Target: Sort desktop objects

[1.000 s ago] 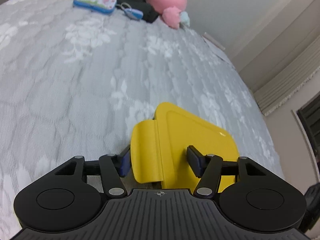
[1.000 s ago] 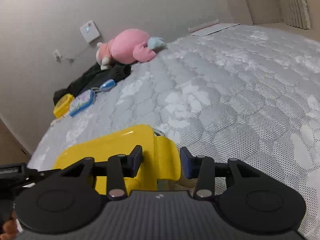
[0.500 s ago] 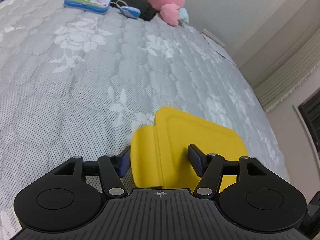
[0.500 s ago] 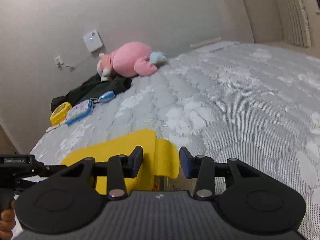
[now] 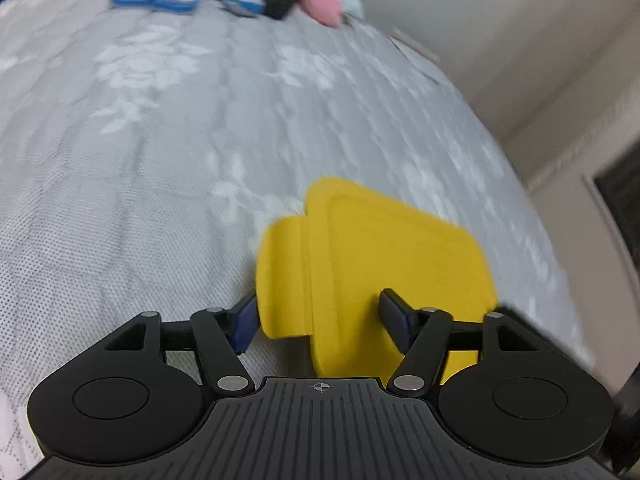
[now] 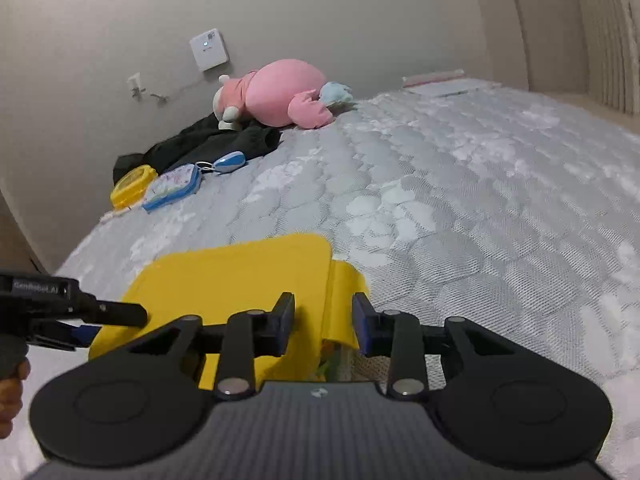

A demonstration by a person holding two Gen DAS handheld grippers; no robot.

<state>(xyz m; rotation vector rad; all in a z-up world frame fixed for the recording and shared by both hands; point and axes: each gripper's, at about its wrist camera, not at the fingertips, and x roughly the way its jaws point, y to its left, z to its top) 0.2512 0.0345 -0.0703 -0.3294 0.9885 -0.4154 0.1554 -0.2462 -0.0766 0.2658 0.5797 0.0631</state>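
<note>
A yellow lidded box (image 5: 392, 248) lies on the grey quilted bed (image 5: 140, 160). My left gripper (image 5: 320, 316) straddles one yellow latch flap (image 5: 280, 280) and part of the lid. Its jaws are opening, with one pad beside the flap and the other over the lid. In the right wrist view the same box (image 6: 240, 276) shows its opposite flap (image 6: 344, 304) between the jaws of my right gripper (image 6: 323, 322), which are closing without clamping it. My left gripper (image 6: 116, 324) shows there at the box's left end.
At the far end by the wall lie a pink plush toy (image 6: 280, 92), a black garment (image 6: 208, 140), a blue key fob (image 6: 230, 161), a blue floral case (image 6: 172, 186) and a small yellow case (image 6: 132, 184). A hand (image 6: 10, 392) holds the left gripper. The bed drops off at the left.
My right gripper's jaws have narrowed around the flap and the view has rolled. My left gripper's jaws have widened a little. The box lies in the same place.
</note>
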